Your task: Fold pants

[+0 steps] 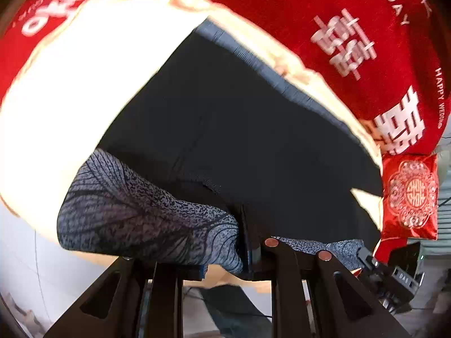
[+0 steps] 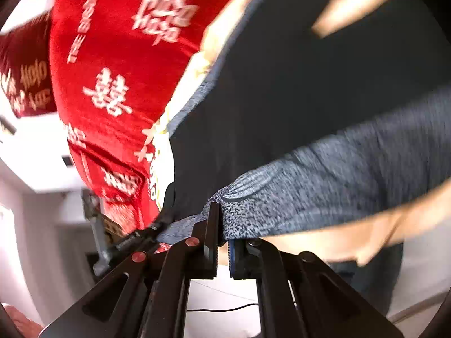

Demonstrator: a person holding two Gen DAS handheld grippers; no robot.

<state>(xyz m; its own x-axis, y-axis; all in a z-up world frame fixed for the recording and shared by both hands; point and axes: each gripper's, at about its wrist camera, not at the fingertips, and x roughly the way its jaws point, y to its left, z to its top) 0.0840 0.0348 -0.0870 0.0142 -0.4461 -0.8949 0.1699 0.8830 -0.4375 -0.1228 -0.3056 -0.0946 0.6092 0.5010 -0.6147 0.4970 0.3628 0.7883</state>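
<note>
Dark navy pants (image 1: 239, 129) lie spread on a cream sheet (image 1: 70, 107) over a bed. Their near end is turned up, and its speckled grey inside (image 1: 135, 211) shows. My left gripper (image 1: 225, 256) is shut on that raised grey cloth, which bunches over its fingers. In the right wrist view the same pants (image 2: 296, 84) fill the upper right. My right gripper (image 2: 224, 239) is shut on the lifted grey edge (image 2: 282, 200), which stretches off to the right. The other gripper (image 1: 386, 276) appears at the lower right of the left wrist view.
A red blanket with white characters (image 1: 352, 36) (image 2: 112, 64) covers the bed beyond the sheet. A small red embroidered cushion (image 1: 410, 194) lies at the bed's right edge. Pale floor (image 2: 222, 295) with a thin black cable shows below the fingers.
</note>
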